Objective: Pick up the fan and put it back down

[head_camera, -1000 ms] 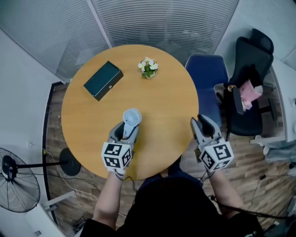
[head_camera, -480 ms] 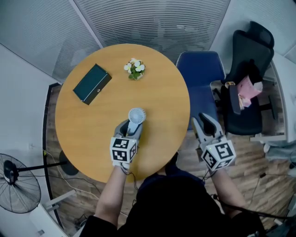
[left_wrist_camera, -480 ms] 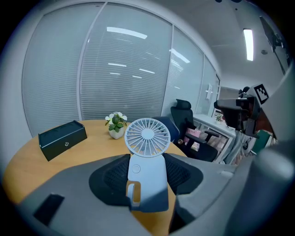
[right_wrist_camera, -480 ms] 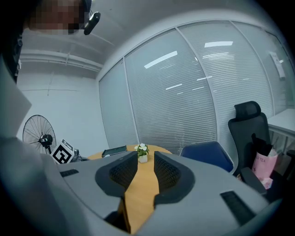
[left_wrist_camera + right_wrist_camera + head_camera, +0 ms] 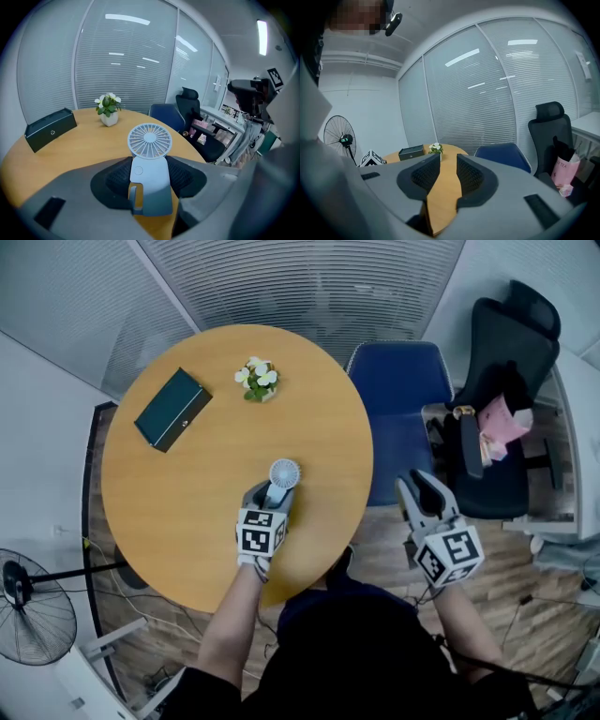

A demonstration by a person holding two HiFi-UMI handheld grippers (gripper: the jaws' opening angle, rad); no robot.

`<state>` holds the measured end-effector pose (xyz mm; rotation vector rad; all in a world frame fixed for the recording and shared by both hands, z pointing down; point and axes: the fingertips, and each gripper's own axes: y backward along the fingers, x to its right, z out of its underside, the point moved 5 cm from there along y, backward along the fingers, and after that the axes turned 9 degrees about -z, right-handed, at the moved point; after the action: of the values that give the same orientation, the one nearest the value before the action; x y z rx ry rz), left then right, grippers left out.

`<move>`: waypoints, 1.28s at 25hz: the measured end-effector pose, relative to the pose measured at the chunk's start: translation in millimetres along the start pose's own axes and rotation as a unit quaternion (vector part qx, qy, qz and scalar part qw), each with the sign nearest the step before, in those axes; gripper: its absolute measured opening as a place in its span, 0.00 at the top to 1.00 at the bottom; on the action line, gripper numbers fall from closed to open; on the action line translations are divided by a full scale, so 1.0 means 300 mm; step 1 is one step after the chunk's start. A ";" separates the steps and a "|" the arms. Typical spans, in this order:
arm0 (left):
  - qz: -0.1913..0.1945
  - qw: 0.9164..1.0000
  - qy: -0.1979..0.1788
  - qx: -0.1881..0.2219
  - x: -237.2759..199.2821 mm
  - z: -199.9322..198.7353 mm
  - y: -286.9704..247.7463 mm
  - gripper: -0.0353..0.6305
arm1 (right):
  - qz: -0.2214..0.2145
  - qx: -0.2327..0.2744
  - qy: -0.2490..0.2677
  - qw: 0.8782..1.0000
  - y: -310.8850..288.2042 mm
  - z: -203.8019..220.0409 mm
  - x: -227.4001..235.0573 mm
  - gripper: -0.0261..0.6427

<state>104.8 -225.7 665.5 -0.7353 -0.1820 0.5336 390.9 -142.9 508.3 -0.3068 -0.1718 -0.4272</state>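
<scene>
The fan is gripped at its body by the left claw over the near part of the worktop (contact with the wood cannot be judged). A dark box and a flowerpot are set well apart from it, at the far side. The right claw is held narrowly parted and empty off the worktop's edge, near a blue chair.

A round wooden worktop carries a dark green box near its far left edge. A small potted plant with white flowers stands near the far edge, well apart from the box. A blue chair stands just beside the worktop on the right. Beyond it is a black office chair with a pink bag on its seat. A black pedestal fan stands on the floor at the lower left. Slatted blinds cover the glazed wall behind.
</scene>
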 end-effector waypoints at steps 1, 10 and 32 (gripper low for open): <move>0.000 1.000 0.001 -0.005 0.008 0.010 -0.020 0.62 | 0.002 -0.001 0.000 1.000 0.005 0.001 0.014 0.79; -0.004 0.999 -0.005 -0.034 0.066 0.099 -0.139 0.62 | 0.005 -0.016 0.000 1.000 0.038 0.029 0.091 0.79; -0.016 0.998 -0.049 -0.046 0.112 0.183 -0.169 0.62 | -0.020 -0.014 -0.003 1.000 0.018 0.024 0.073 0.79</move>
<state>135.0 -207.0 739.2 -0.7944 -0.3112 0.5333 412.1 -144.3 518.6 -0.3326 -0.1787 -0.4693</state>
